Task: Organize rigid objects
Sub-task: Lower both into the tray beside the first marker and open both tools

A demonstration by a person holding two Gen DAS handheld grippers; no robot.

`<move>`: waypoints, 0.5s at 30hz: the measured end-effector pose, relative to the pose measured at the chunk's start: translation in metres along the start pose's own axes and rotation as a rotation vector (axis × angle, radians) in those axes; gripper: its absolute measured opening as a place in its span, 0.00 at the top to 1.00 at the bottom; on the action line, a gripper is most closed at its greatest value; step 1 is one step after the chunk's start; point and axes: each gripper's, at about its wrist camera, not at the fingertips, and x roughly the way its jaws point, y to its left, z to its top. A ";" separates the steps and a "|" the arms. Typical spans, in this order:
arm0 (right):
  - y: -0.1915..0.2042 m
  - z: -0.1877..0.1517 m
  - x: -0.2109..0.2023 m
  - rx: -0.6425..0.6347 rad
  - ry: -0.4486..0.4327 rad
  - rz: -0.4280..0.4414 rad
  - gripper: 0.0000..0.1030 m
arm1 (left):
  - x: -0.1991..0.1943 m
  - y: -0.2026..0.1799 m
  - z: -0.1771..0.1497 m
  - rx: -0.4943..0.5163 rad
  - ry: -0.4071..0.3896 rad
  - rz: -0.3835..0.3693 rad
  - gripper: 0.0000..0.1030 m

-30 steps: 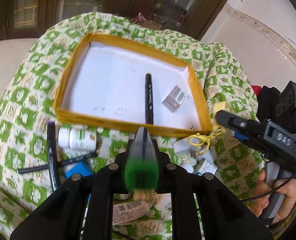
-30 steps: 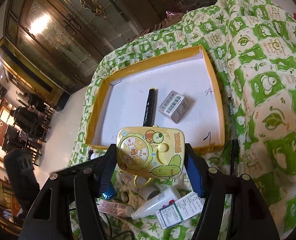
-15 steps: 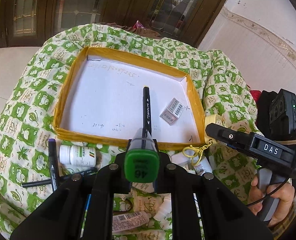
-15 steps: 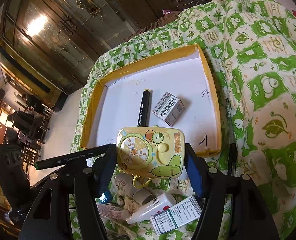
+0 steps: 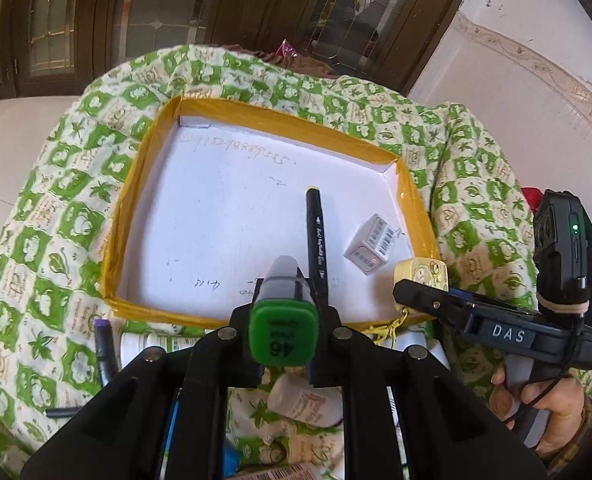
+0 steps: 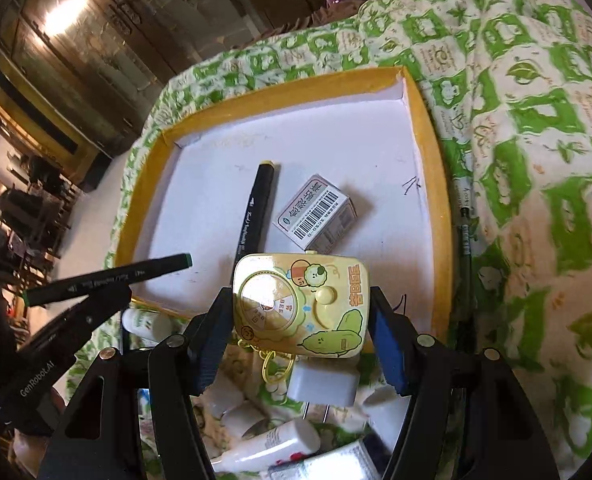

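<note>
Both loads have been carried closer: green-capped marker (image 5: 283, 320) clenched in the left tool (image 5: 283, 312), yellow tin (image 6: 302, 304) gripped by the right tool (image 6: 302, 320), now over the yellow-rimmed tray (image 5: 135, 168)'s near edge, so drop-off looks close.

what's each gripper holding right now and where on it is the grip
Left gripper clamps a green-capped marker near its capped end. Right gripper holds the yellow cartoon toy by its two short sides.
</note>
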 end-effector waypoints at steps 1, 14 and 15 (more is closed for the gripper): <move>0.001 0.001 0.004 -0.008 0.009 -0.005 0.42 | 0.004 0.002 0.000 -0.005 0.003 0.000 0.89; 0.005 0.015 0.036 -0.075 0.032 -0.053 0.42 | 0.044 0.013 0.003 -0.014 0.029 0.023 0.89; 0.005 0.018 0.037 -0.078 0.030 -0.054 0.42 | 0.048 0.013 0.005 -0.016 0.034 0.026 0.89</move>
